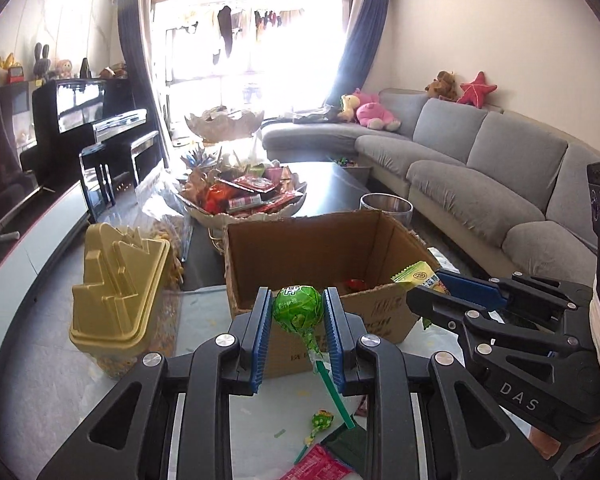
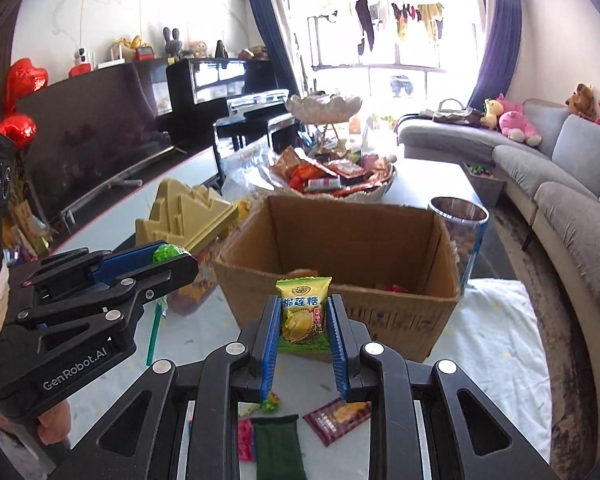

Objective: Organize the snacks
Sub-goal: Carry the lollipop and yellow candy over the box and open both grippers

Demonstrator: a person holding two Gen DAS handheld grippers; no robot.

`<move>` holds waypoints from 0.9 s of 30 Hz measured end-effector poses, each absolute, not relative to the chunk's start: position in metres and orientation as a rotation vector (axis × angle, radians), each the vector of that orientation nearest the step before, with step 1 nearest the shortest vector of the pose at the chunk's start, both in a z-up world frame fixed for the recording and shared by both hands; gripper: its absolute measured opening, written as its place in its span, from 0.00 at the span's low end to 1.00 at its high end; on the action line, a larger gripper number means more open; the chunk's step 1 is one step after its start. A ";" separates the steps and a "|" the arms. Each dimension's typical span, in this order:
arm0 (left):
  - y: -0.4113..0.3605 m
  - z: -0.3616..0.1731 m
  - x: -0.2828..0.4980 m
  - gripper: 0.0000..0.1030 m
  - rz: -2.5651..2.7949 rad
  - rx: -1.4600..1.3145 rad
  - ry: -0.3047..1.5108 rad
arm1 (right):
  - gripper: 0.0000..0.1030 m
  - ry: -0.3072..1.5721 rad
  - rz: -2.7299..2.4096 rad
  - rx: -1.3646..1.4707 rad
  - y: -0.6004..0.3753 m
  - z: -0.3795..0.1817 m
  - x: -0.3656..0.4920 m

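green lollipop point(image 1: 298, 306) upright, aloft | yellow durian candy packet point(image 2: 303, 312) upright | cardboard box point(image 2: 340, 248) open

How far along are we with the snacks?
Partway. The box already holds a few snacks, one red. In hand: left gripper shut on a green lollipop, right gripper shut on a yellow packet, both short of the box. Left on the table: a small lollipop, red packet, brown packet, green pouch.
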State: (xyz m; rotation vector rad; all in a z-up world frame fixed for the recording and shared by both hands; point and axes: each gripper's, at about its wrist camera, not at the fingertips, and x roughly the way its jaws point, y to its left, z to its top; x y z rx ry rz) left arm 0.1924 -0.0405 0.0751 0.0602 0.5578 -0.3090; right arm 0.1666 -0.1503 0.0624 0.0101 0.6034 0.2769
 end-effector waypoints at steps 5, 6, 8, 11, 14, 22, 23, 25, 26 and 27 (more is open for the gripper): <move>-0.048 0.087 0.205 0.26 -0.308 0.071 0.548 | 0.24 0.574 0.262 0.014 -0.156 0.077 0.176; -0.048 0.088 0.209 0.26 -0.310 0.071 0.550 | 0.24 0.571 0.259 0.014 -0.157 0.079 0.178; -0.048 0.090 0.215 0.26 -0.309 0.068 0.552 | 0.24 0.568 0.251 0.013 -0.158 0.082 0.185; -0.048 0.093 0.227 0.26 -0.305 0.065 0.554 | 0.24 0.569 0.246 0.014 -0.162 0.085 0.196; -0.049 0.094 0.240 0.26 -0.301 0.061 0.568 | 0.24 0.578 0.233 0.013 -0.164 0.087 0.208; -0.049 0.090 0.273 0.26 -0.289 0.047 0.597 | 0.24 0.606 0.198 0.009 -0.170 0.083 0.234; -0.049 0.088 0.277 0.26 -0.286 0.046 0.600 | 0.24 0.609 0.197 0.009 -0.170 0.082 0.238; -0.050 0.085 0.285 0.26 -0.283 0.042 0.607 | 0.24 0.613 0.191 0.005 -0.171 0.080 0.244; -0.050 0.083 0.289 0.26 -0.285 0.041 0.613 | 0.24 0.615 0.189 0.003 -0.171 0.079 0.246; -0.052 0.081 0.293 0.26 -0.284 0.045 0.618 | 0.24 0.616 0.188 0.001 -0.171 0.078 0.249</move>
